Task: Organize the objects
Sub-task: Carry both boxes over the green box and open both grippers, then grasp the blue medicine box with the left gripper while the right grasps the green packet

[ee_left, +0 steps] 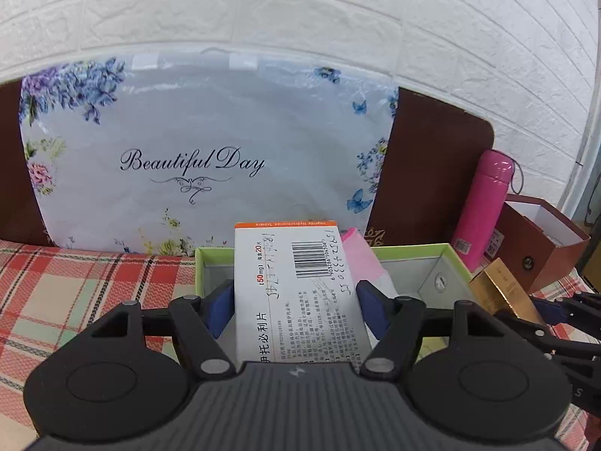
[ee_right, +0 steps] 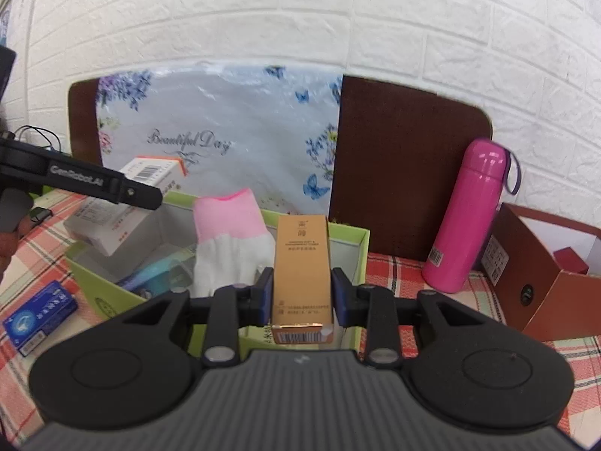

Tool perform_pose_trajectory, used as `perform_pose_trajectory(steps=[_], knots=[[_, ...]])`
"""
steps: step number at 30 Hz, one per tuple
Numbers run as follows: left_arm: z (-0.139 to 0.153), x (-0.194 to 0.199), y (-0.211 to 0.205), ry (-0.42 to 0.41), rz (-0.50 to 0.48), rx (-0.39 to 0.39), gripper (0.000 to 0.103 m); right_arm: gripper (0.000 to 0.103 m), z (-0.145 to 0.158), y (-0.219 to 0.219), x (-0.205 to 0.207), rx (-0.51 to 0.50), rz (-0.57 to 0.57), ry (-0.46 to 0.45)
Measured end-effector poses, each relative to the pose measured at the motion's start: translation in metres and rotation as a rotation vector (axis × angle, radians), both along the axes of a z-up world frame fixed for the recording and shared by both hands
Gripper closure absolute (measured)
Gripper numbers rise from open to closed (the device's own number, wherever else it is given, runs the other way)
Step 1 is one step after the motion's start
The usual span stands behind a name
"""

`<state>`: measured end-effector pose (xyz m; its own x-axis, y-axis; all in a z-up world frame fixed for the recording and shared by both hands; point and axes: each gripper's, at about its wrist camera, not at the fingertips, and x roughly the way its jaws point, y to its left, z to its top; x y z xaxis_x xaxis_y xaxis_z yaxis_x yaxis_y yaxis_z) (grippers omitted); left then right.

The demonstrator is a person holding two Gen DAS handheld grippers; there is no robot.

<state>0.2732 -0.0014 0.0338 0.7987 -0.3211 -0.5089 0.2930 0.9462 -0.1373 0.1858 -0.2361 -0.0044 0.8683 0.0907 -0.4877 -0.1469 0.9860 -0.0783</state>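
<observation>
Nearest, low centre of each wrist view: both claws are loaded, each clamped on a carton.
Left gripper (ee_left: 295, 306): pads pressed flat on the long sides of the white medicine box (ee_left: 296, 285), barcode face up; the wide grip suits a broad carton, which looks poised for lowering flat.
Right gripper (ee_right: 302, 293): shut narrowly on the gold carton (ee_right: 302, 274), held lengthwise and pointing away, so I judge it can slide in end first.
Green tray (ee_right: 358, 235): just beyond both cartons, centre frame, open-topped; its near wall is the edge to clear.
Inside the tray: a pink-and-white sock (ee_right: 229, 236) fills the middle, with a bluish packet at lower left; free floor shows toward the right corner.
Blue box (ee_right: 39, 312): lower left, outside the tray on the checked cloth (ee_right: 390, 268), probably yet to be sorted.
Right side: pink flask (ee_right: 467, 214) and brown gift box (ee_right: 544, 300) crowd that flank.
Farthest: floral bag (ee_left: 195, 150) against the brick wall, closing off the back.
</observation>
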Motion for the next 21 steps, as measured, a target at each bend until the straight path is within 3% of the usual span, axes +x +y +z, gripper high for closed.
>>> perform_pose_trajectory(steps=[6,9,14,21], knots=[[-0.012,0.016,-0.001,0.004,0.004,0.012,0.03,0.072,-0.02,-0.001,0.033,0.015,-0.005,0.05],[-0.018,0.023,-0.002,0.029,0.015,0.013,0.018,0.069,-0.029,0.001,0.047,0.024,0.012,0.095],[-0.023,0.021,0.002,0.045,0.013,-0.004,0.018,0.038,-0.035,0.001,0.044,0.025,0.012,0.09],[-0.013,0.007,0.002,0.025,0.018,-0.012,0.018,0.02,-0.024,-0.001,0.032,0.061,0.006,0.062]])
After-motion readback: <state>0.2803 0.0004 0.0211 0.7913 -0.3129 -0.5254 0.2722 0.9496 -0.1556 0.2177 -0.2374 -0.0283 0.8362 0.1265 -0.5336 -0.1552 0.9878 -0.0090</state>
